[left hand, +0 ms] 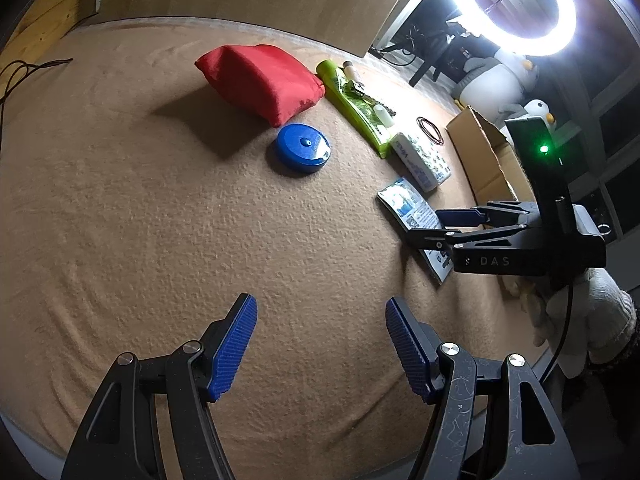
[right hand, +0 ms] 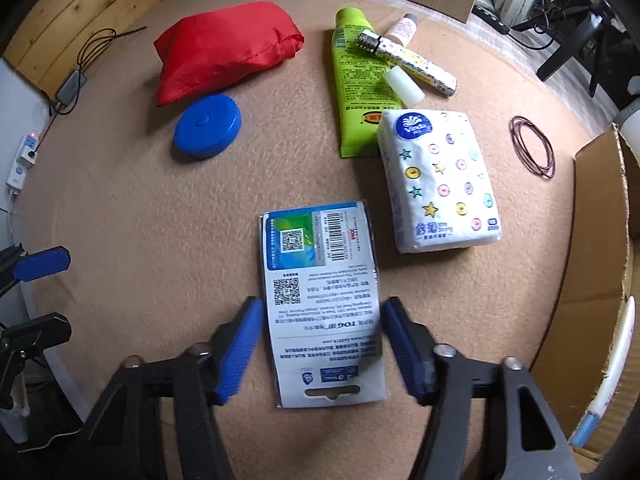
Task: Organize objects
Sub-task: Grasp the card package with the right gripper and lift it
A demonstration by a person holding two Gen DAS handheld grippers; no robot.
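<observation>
right now the right gripper (right hand: 318, 350) hangs low over a flat printed card packet (right hand: 320, 280) lying on the tan felt table (right hand: 140, 208) — its blue fingers are spread, one on each side of the packet's near half, and whether the pads actually touch the edges cannot be told. from the left wrist view the same right gripper (left hand: 430, 226) shows side-on above that packet (left hand: 408, 208), held by a white-gloved hand (left hand: 588, 316).

the left gripper (left hand: 320, 344) hovers over bare felt with its jaws wide apart, gripping nothing.

beyond the packet sit the other things: a white tissue pack (right hand: 440, 180) with button and star prints, just right of the packet and apart from it; a lime-green tube (right hand: 360, 84) touching the tissue pack's far corner, with a patterned pen-like stick (right hand: 408, 60) and a small white cap (right hand: 404, 86) lying across it, and a small pink bottle (right hand: 402, 28) just behind; a blue round case (right hand: 208, 126) near a red cloth pouch (right hand: 224, 56); and a thin loop of wire (right hand: 534, 146) off to the right — close to an open cardboard box (right hand: 600, 240) at the table's edge.
</observation>
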